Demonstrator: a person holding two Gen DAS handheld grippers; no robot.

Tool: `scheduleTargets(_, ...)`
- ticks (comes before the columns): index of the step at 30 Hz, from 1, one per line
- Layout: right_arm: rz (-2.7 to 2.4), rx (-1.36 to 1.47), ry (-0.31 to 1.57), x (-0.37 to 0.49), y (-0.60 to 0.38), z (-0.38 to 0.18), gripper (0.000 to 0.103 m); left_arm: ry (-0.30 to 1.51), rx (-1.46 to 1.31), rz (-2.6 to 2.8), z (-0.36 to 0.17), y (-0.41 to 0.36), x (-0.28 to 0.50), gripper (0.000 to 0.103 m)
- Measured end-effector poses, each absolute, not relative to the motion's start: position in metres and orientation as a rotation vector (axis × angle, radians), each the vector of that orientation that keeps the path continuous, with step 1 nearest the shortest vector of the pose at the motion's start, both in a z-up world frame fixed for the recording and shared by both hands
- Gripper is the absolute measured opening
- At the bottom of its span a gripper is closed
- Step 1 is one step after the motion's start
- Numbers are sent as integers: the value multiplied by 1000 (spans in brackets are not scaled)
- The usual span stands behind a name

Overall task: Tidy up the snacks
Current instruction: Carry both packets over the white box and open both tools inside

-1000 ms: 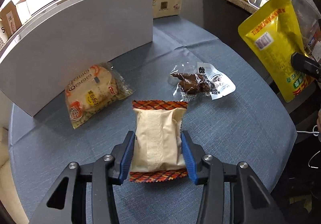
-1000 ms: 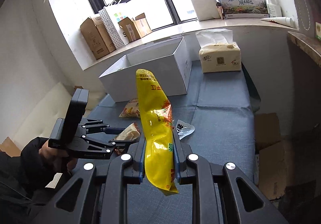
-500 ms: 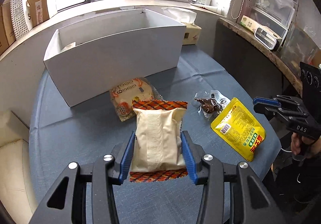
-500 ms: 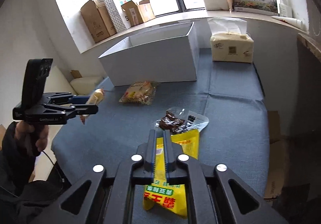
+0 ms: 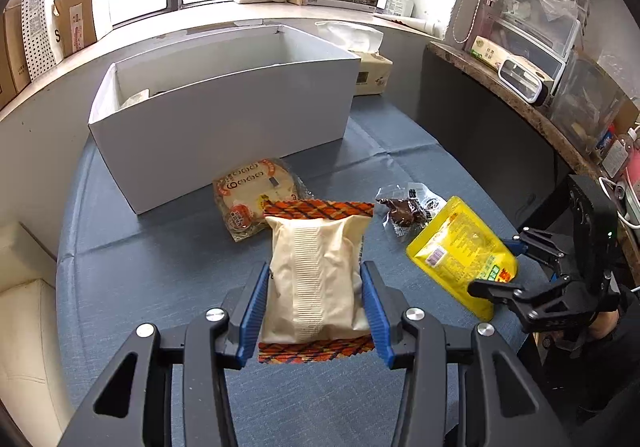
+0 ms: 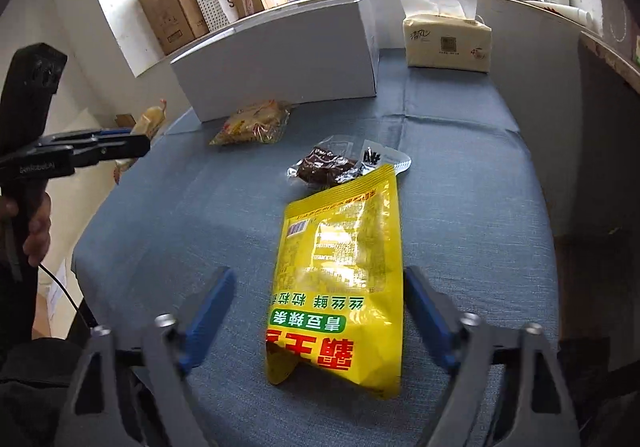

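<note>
While the blue-cloth table [image 5: 168,271] carried everything, the white open-topped box [image 5: 224,115] stood at its far side, with a tissue pack [image 6: 446,45] beside its right end. Nearer lay the yellow pouch [image 6: 340,279], flat on the cloth between the blue pads of the right gripper [image 6: 316,311], whose jaws were opening and stood clear of the pouch's edges. The left gripper [image 5: 314,307] was clamped on a cream snack packet [image 5: 314,275] with orange plaid ends, held above the cloth. A round-biscuit packet [image 5: 250,195] lay just in front of the box wall, and a small clear packet of dark brown snack [image 6: 332,167] lay touching the pouch's far corner.
</note>
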State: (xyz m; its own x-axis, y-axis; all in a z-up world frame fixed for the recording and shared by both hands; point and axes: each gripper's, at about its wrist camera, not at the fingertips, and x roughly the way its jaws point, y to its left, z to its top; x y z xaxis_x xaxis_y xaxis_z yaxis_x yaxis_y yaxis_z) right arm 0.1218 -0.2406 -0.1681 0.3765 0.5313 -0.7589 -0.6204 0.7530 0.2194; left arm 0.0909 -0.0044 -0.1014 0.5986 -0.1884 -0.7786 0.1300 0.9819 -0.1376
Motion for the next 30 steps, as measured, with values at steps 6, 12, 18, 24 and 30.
scheduleTargets(6,772,-183,879,110,-228,-162,20,902,-80,-187,-98,-2,87,50)
scheduleTargets(12,798,-209,814,101,-222,-135,0,883,-80,-188,-90,0,82,50)
scheduleTargets(18,803,-228,772,99,-213,-114,0,867,-91,-187,-81,3,79,50)
scheduleTargets(24,817,-253,694,103,-204,-77,0,822,-92,-175,-55,12,75,50)
scheduleTargets(30,828,-236,618,121,-192,-35,0,767,-90,-136,-11,27,79,50)
